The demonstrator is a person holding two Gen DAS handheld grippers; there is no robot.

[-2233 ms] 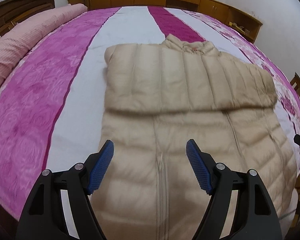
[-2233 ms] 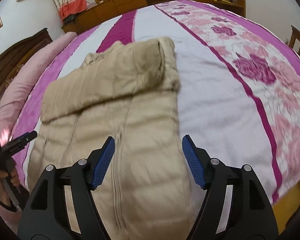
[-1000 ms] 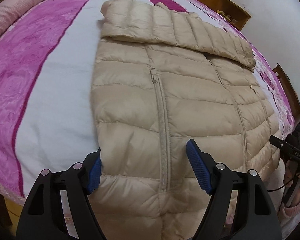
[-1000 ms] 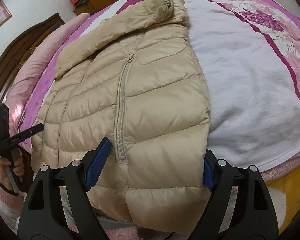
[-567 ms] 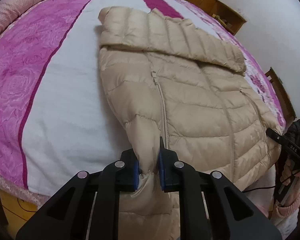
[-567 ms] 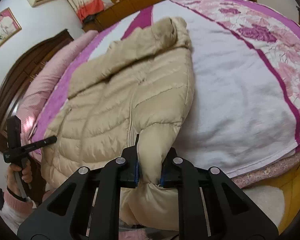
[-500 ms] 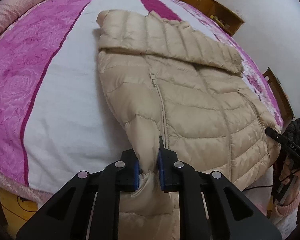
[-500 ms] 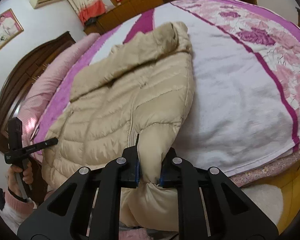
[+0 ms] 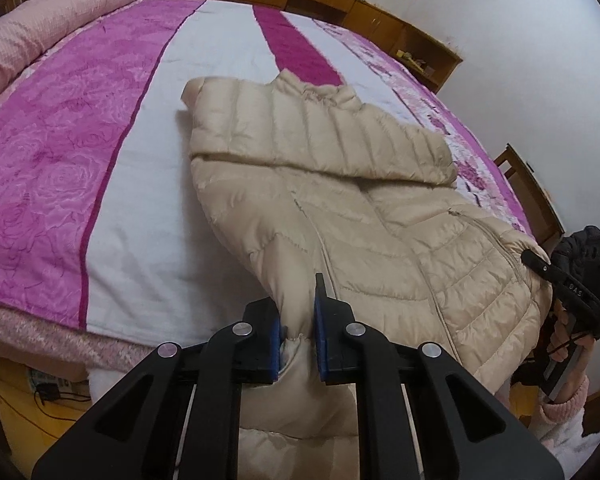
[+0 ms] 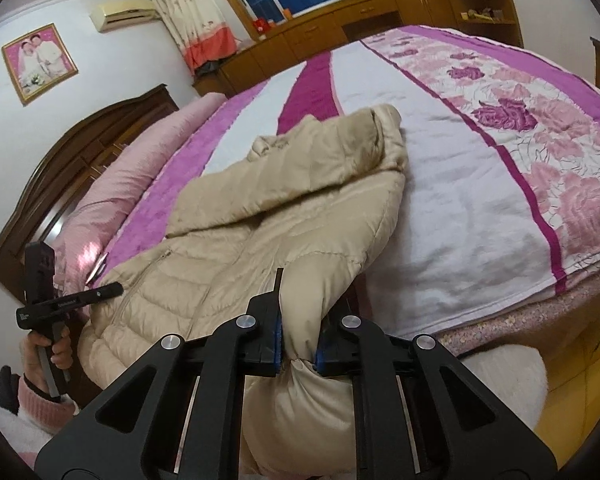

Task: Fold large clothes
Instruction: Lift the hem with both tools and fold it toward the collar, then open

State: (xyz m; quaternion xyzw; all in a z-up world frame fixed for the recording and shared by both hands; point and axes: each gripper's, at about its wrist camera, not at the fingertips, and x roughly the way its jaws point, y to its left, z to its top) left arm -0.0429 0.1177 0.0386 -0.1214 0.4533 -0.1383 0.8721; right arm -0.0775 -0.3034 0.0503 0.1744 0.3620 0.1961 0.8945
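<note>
Because the beige quilted down jacket (image 9: 340,200) lying on the pink-striped bedspread (image 9: 80,152) looks light, puffy and slippery, its hem corners seem the surest hold. At the left corner, the left gripper (image 9: 298,334) pinches a bunched fold; at the right corner, the right gripper (image 10: 298,338) clamps likewise.

Faint white lettering on the other tongs (image 9: 572,292), too blurred to read
</note>
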